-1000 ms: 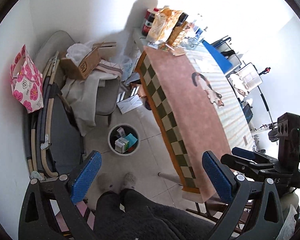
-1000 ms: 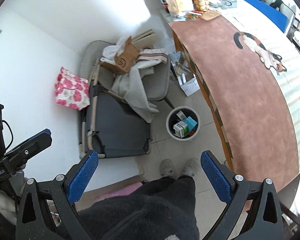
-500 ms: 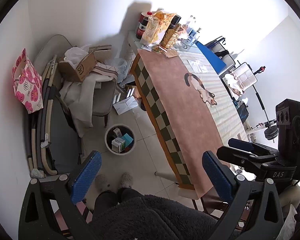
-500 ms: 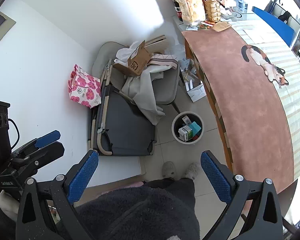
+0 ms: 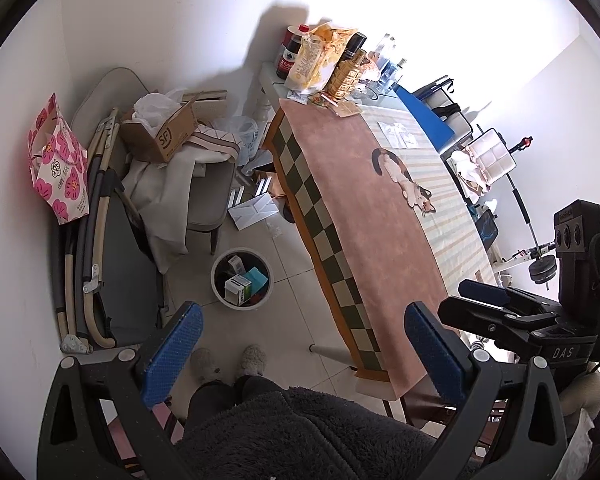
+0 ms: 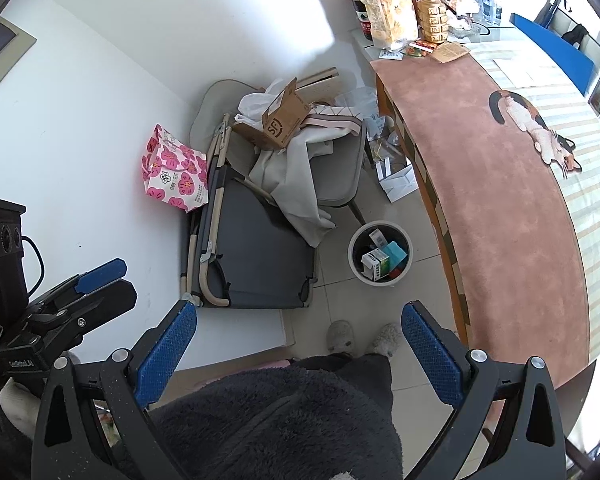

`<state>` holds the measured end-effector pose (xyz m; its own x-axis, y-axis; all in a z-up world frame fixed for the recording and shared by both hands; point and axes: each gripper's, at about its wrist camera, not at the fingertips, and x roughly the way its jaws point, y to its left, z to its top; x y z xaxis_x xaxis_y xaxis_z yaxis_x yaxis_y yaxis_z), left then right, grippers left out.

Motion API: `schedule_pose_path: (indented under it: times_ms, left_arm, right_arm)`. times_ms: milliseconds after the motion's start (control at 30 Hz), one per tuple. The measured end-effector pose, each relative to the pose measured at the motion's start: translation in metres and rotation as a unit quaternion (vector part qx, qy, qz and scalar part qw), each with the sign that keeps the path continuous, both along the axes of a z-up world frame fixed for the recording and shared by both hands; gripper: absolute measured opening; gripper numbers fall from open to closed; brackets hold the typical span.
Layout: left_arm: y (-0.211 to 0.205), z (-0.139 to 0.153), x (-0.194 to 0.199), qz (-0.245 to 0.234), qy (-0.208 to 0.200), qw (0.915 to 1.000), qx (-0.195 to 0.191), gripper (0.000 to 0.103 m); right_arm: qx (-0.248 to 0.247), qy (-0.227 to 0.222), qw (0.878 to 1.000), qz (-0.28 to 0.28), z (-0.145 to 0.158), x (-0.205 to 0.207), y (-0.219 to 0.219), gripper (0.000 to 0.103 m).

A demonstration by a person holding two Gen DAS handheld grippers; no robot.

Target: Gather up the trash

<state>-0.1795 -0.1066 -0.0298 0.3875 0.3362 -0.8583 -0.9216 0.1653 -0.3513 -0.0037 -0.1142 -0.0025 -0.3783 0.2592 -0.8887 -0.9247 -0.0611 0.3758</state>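
Since the earlier frames both views have been drawn back and upward, so the white trash bin (image 5: 242,278) (image 6: 380,254) is seen smaller. It stands on the tiled floor, small boxes inside, between the cluttered chair (image 6: 336,176) and the long table (image 5: 364,216). The left gripper (image 5: 302,354) and right gripper (image 6: 298,354) are held spread wide, nothing between the fingers, above the slippers (image 6: 362,338).

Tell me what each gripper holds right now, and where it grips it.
Nothing. The left gripper and the right gripper are both open and empty, above the floor near the bin.
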Motion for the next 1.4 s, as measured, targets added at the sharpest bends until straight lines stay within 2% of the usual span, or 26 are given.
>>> schedule_pose_path:
  times_ms: [700, 1400]
  left_arm:
    - [0.000, 0.006, 0.014, 0.000, -0.009, 1.0000, 0.002, 0.103]
    - [0.008, 0.008, 0.008, 0.005, -0.011, 0.9999, 0.003, 0.103]
  right_arm:
    - [-0.011, 0.009, 1.000, -0.008, -0.002, 0.009, -0.004, 0.103]
    - [-0.010, 0.007, 1.000, -0.013, -0.001, 0.007, 0.001, 0.103]
